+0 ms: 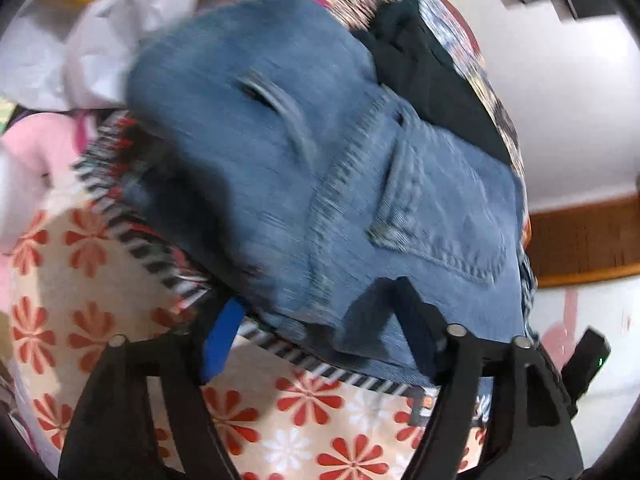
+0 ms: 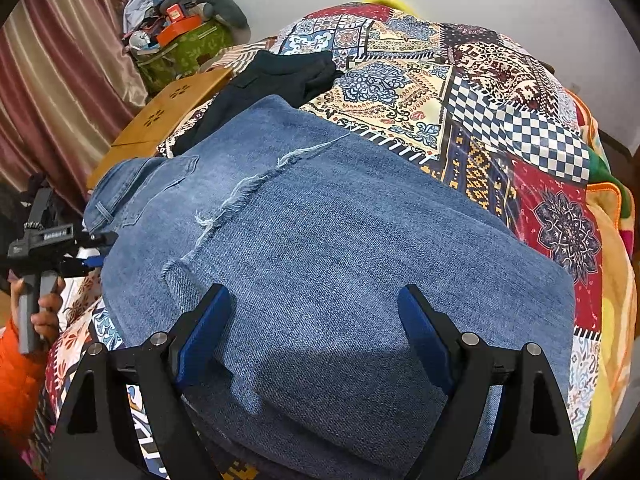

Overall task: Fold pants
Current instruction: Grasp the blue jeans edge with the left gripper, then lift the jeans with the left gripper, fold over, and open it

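Blue denim pants (image 2: 320, 232) lie folded on a patchwork bedspread (image 2: 500, 112), frayed hem across the top layer. In the left wrist view the pants (image 1: 300, 160) show their back pocket and waistband. My left gripper (image 1: 320, 320) is open at the waistband edge; one finger (image 1: 222, 340) lies under the denim's edge, the other over it. It also shows in the right wrist view (image 2: 86, 256) at the pants' left edge. My right gripper (image 2: 312, 336) is open, its blue-padded fingers (image 2: 204, 332) just above the folded leg end.
A dark garment (image 2: 280, 76) lies beyond the jeans on the bed. A wooden tray table (image 2: 160, 120) and a green box of clutter (image 2: 180, 48) stand at the far left by a curtain. White and pink cloth (image 1: 80, 52) is piled at the left.
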Demonstrator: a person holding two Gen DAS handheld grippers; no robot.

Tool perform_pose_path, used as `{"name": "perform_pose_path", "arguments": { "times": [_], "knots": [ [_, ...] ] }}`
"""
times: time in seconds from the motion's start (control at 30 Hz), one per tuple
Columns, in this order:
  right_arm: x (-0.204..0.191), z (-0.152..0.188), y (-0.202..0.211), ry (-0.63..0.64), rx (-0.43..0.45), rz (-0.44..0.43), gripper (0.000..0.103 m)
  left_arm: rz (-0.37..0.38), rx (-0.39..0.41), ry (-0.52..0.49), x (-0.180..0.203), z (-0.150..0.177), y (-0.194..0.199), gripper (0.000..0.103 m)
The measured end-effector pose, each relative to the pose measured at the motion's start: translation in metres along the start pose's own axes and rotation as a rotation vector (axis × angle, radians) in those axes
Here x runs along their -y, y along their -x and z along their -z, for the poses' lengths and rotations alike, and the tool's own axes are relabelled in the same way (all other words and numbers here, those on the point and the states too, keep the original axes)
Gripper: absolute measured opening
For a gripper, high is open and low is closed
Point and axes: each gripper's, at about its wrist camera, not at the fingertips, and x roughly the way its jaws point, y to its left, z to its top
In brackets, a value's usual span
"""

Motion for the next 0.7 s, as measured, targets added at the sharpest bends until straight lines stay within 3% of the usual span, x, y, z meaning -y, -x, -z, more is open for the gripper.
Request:
{"name": "perform_pose_path", "arguments": {
  "times": [0.07, 0.17, 0.2, 0.27, 0.3, 0.4, 0.57, 0.7],
  "knots": [
    [0.001, 0.000, -0.001, -0.003, -0.001, -0.002, 0.085, 0.007, -0.021, 0.001, 0.003, -0.002, -0.006, 0.074],
    [0.001, -0.001, -0.002, -0.002, -0.003, 0.001, 0.086, -0.021, 0.026, 0.000, 0.010, -0.012, -0.007, 0.068],
    [0.001, -0.001, -0.002, -0.001, -0.003, 0.002, 0.086, -0.038, 0.055, -0.007, 0.013, -0.015, -0.007, 0.059],
    [0.002, -0.002, -0.002, -0.005, -0.002, -0.004, 0.086, -0.089, 0.100, -0.030, 0.019, -0.025, -0.010, 0.053],
    [0.002, -0.002, -0.001, -0.006, -0.002, -0.009, 0.086, -0.100, 0.111, -0.038, 0.021, -0.028, -0.011, 0.040],
    [0.001, -0.001, -0.001, -0.010, -0.001, -0.015, 0.086, -0.191, 0.171, -0.110, 0.030, -0.023, -0.003, 0.023],
    [0.002, 0.000, 0.003, -0.030, 0.000, -0.010, 0.085, -0.311, 0.316, -0.249, 0.064, -0.011, 0.031, 0.017],
    [0.012, 0.003, 0.018, -0.080, 0.014, -0.035, 0.084, -0.307, 0.414, -0.323, 0.089, 0.002, 0.074, 0.016]
  ]
}}
